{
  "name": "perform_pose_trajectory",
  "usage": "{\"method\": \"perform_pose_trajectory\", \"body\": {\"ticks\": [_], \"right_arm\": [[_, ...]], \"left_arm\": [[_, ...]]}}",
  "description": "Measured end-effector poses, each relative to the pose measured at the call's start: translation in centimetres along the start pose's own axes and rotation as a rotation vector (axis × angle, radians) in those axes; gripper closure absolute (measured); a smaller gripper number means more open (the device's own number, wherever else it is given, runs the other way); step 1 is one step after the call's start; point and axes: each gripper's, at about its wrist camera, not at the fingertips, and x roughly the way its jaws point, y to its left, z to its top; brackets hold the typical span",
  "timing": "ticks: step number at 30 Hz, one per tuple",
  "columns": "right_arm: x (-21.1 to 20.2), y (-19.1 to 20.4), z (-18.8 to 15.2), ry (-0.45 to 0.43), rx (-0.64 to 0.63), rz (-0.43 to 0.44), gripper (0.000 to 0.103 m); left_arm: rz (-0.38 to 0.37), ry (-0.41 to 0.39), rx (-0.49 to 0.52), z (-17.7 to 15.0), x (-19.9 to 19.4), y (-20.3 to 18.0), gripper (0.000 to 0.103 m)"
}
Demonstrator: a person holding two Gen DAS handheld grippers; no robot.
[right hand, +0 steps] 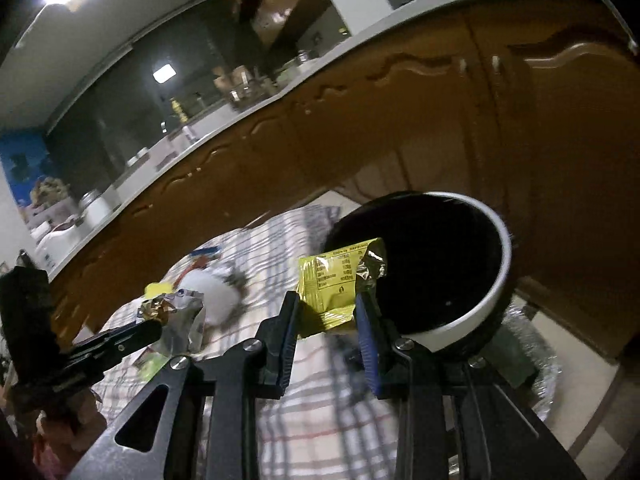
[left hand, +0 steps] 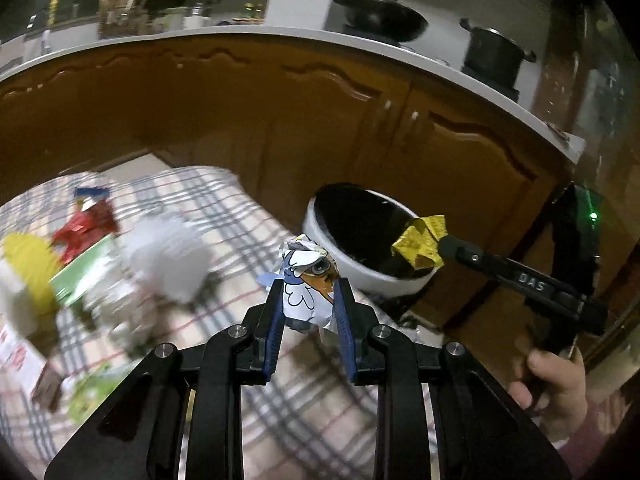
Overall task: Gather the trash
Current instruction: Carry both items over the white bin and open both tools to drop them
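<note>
My left gripper (left hand: 307,292) is shut on a crumpled white cartoon wrapper (left hand: 308,280), held above the plaid tablecloth (left hand: 320,420). My right gripper (right hand: 327,308) is shut on a yellow foil packet (right hand: 336,284), held at the near rim of the white trash bin with a black liner (right hand: 480,304). In the left wrist view the right gripper (left hand: 436,250) holds the yellow packet (left hand: 420,244) over the bin (left hand: 352,264). In the right wrist view the left gripper (right hand: 160,326) holds its wrapper (right hand: 180,320) at the left.
More trash lies on the table at the left: a red wrapper (left hand: 86,226), a white crumpled tissue (left hand: 168,256), a yellow item (left hand: 28,264) and a green-edged box (left hand: 80,276). Brown kitchen cabinets (left hand: 280,112) stand behind, with a wok (left hand: 380,12) and a pot (left hand: 496,56) on the counter.
</note>
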Motion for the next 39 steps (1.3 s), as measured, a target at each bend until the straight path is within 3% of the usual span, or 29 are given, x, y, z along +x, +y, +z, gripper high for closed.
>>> {"method": "perform_pose_trajectory", "body": {"ticks": [11, 22, 26, 28, 30, 36, 39], "right_arm": [[2.3, -4.6, 3.1, 0.044, 0.017, -0.060, 0.074], [5.1, -7.1, 4.1, 0.137, 0.027, -0.082, 0.073], [5.7, -7.9, 4.0, 0.159, 0.046, -0.080, 0.068], [5.8, -8.3, 4.2, 0.162, 0.063, -0.074, 0.056], [5.5, -8.4, 4.3, 0.151, 0.074, -0.070, 0.049], [4.1, -8.3, 4.1, 0.098, 0.107, -0.051, 0.047], [3.2, -7.6, 3.6, 0.064, 0.117, -0.033, 0.036]], "left_arm": [[-0.097, 0.112, 0.049, 4.6, 8.3, -3.9, 0.080], [-0.085, 0.229, 0.064, 6.0, 14.9, -5.3, 0.078], [-0.069, 0.257, 0.063, 5.9, 16.0, -5.4, 0.072], [-0.066, 0.264, 0.060, 5.8, 16.3, -5.5, 0.055], [-0.058, 0.260, 0.058, 5.7, 16.2, -5.4, 0.048], [-0.060, 0.199, 0.037, 5.3, 13.7, -4.6, 0.048], [-0.047, 0.152, 0.016, 4.6, 11.6, -3.7, 0.048]]}}
